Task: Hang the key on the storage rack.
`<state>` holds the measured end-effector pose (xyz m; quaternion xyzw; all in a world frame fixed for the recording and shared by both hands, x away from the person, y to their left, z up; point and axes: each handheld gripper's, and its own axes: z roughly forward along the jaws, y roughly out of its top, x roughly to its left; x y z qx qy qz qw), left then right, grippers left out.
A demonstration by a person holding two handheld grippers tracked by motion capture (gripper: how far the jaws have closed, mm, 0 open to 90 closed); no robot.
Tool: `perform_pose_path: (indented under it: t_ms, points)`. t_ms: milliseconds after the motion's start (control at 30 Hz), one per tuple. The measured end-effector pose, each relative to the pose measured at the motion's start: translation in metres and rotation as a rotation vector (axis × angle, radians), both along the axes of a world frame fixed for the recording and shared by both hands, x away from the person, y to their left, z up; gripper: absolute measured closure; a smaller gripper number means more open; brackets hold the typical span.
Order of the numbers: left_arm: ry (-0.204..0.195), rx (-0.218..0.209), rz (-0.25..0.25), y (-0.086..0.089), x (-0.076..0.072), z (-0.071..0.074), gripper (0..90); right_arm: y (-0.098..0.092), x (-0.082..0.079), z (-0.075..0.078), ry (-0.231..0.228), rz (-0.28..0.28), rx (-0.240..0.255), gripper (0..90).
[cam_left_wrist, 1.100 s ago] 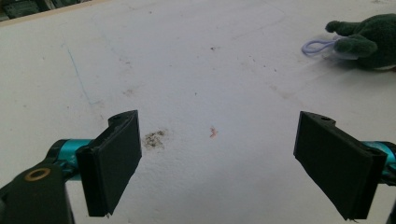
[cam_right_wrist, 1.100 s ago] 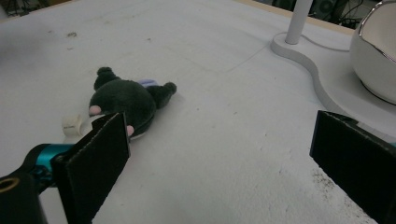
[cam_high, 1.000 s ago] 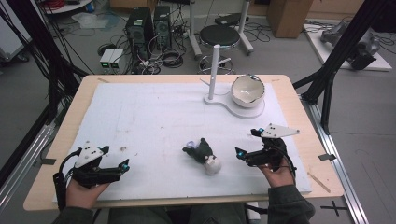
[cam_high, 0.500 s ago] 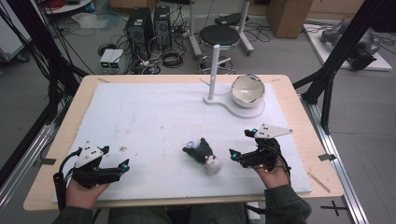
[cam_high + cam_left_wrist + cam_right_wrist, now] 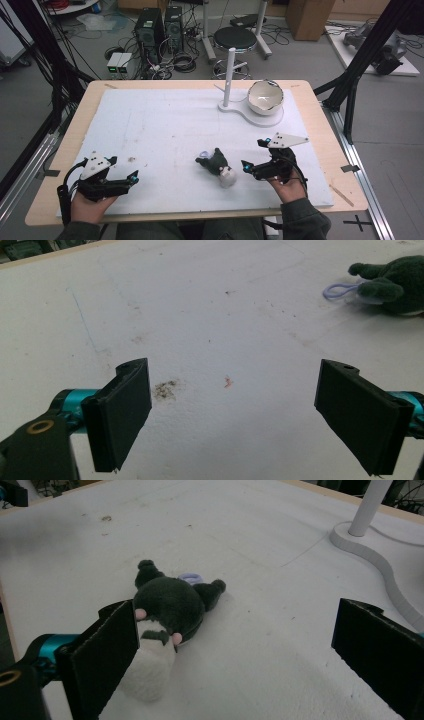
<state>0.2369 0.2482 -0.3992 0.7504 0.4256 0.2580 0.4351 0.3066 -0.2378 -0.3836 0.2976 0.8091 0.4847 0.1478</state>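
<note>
Plush toy [image 5: 218,166] lies on its side on the white mat [image 5: 165,130], near the front edge of the desk [image 5: 320,115], a bit right of centre. Dark green-grey body, white lower part, small lilac loop at its far end.

Right gripper [image 5: 248,167] sits just beside the plush, on its right, held low over the mat by the person's right hand [image 5: 287,187]. Fingers [image 5: 107,655] spread wide, nothing between them. In the right gripper view the plush [image 5: 167,612] sits against the inner face of the left-hand finger; can't tell if it actually touches. The other finger is well apart from it.

Left gripper [image 5: 131,177] is at the front-left of the mat, well apart from the plush, in the person's left hand [image 5: 87,205]. Fingers [image 5: 122,410] wide open, empty, bare stained mat between them. The plush [image 5: 395,282] shows at the top-right corner of the left gripper view.

Far right of the desk: white stand [image 5: 250,112] with an upright post and a white bowl [image 5: 265,96] on its base.
</note>
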Motion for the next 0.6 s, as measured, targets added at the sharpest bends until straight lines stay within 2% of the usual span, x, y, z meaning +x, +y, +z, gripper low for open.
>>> perform_pose_path:
  t_ms: [600]
  points:
    - [-0.003,0.002,0.003,0.000,0.000,0.000,15.5,0.018,0.001,-0.002,0.008,0.034,-0.019,4.0]
